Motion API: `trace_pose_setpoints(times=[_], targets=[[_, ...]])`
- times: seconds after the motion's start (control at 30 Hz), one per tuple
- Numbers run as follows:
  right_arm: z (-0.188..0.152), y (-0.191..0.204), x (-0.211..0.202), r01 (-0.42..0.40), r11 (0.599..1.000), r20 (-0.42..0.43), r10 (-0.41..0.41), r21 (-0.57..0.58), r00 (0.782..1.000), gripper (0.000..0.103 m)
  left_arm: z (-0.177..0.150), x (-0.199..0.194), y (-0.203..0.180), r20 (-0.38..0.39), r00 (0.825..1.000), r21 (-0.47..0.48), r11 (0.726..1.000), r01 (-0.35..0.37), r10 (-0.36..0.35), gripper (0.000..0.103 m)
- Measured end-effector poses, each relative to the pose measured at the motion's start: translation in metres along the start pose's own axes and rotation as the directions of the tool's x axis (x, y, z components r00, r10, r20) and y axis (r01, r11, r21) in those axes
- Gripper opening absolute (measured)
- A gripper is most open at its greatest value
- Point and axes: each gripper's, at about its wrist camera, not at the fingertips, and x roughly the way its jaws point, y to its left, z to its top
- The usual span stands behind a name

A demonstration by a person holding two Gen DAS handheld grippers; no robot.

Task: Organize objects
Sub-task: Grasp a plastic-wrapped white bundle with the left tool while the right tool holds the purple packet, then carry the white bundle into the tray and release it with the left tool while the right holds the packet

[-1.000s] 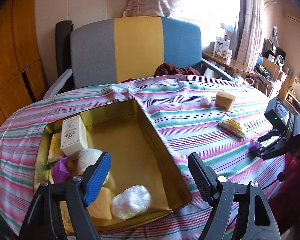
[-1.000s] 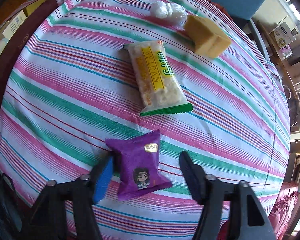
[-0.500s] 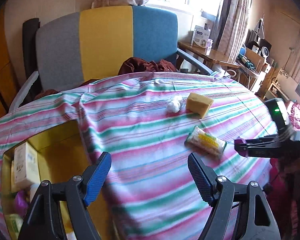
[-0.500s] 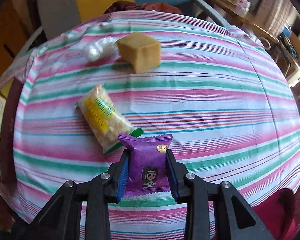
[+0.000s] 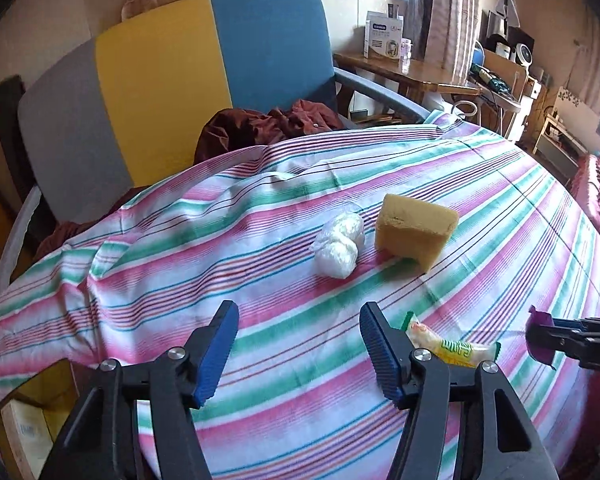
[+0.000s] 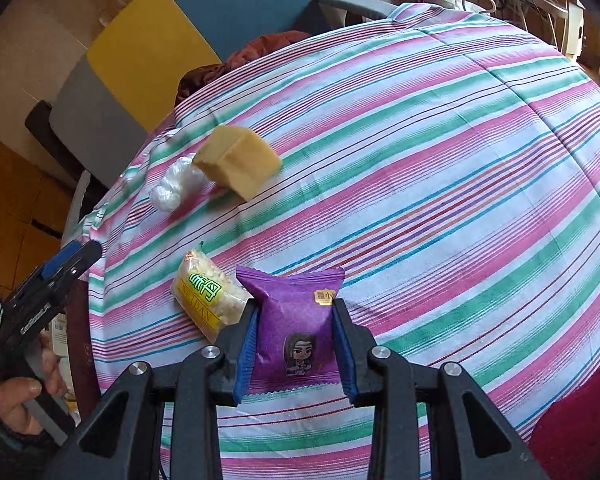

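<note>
Purple snack packet (image 6: 296, 328): newly lifted off the striped tablecloth (image 6: 440, 200) near its front edge, clamped in right gripper (image 6: 296, 344); left gripper (image 5: 296, 348), half-narrowed and empty, arrived over remaining items.

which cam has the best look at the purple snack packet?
Right wrist view. The purple snack packet sits centred and face-on, clamped in the right gripper, with its printed cartoon figure readable. The left wrist view catches only an edge-on sliver of it at the right margin.
</note>
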Motion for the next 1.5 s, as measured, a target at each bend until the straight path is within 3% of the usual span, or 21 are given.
trace_pose_setpoints(times=[0.17, 0.47, 0.5, 0.53, 0.57, 0.63, 0.83, 1.23, 1.5], targets=[[0.000, 0.003, 0.000, -0.026, 1.000, 0.006, 0.026, -0.017, 1.000, 0.034, 0.020, 0.040, -0.017, -0.016, 1.000, 0.083, 0.996, -0.018, 0.019, 0.064], [0.000, -0.001, 0.003, -0.051, 0.999, -0.009, 0.051, -0.004, 0.999, 0.034, 0.046, 0.107, -0.025, -0.084, 0.996, 0.076, 0.997, -0.019, 0.025, 0.063], [0.001, -0.002, 0.004, -0.047, 0.999, -0.012, 0.047, -0.001, 0.999, 0.034, 0.048, 0.113, -0.024, -0.095, 0.995, 0.067, 0.998, -0.019, 0.025, 0.043], [0.001, -0.003, 0.004, -0.046, 0.999, -0.015, 0.046, 0.004, 0.999, 0.034, 0.048, 0.119, -0.022, -0.122, 0.992, 0.047, 0.999, -0.016, 0.021, 0.035], [0.002, -0.004, 0.005, -0.048, 0.999, -0.017, 0.048, 0.009, 0.999, 0.034, 0.046, 0.119, -0.019, -0.132, 0.991, 0.016, 1.000, -0.009, 0.011, 0.036], [0.002, -0.004, 0.006, -0.042, 0.999, -0.019, 0.043, 0.005, 0.999, 0.034, 0.038, 0.110, -0.012, -0.115, 0.993, -0.038, 0.999, 0.016, -0.020, 0.035], [0.003, -0.003, 0.007, -0.024, 1.000, -0.020, 0.024, -0.005, 1.000, 0.034, -0.002, 0.066, 0.002, -0.101, 0.995, -0.111, 0.994, 0.007, -0.018, 0.034], [0.003, -0.011, 0.011, 0.032, 0.999, -0.032, -0.031, 0.028, 0.999, 0.034, -0.063, -0.051, -0.014, 0.018, 0.999, -0.125, 0.992, 0.033, -0.031, 0.035], [0.002, -0.011, 0.013, 0.038, 0.999, -0.030, -0.037, 0.033, 0.999, 0.034, -0.102, -0.097, -0.005, 0.058, 0.998, -0.155, 0.988, 0.012, -0.003, 0.035]])
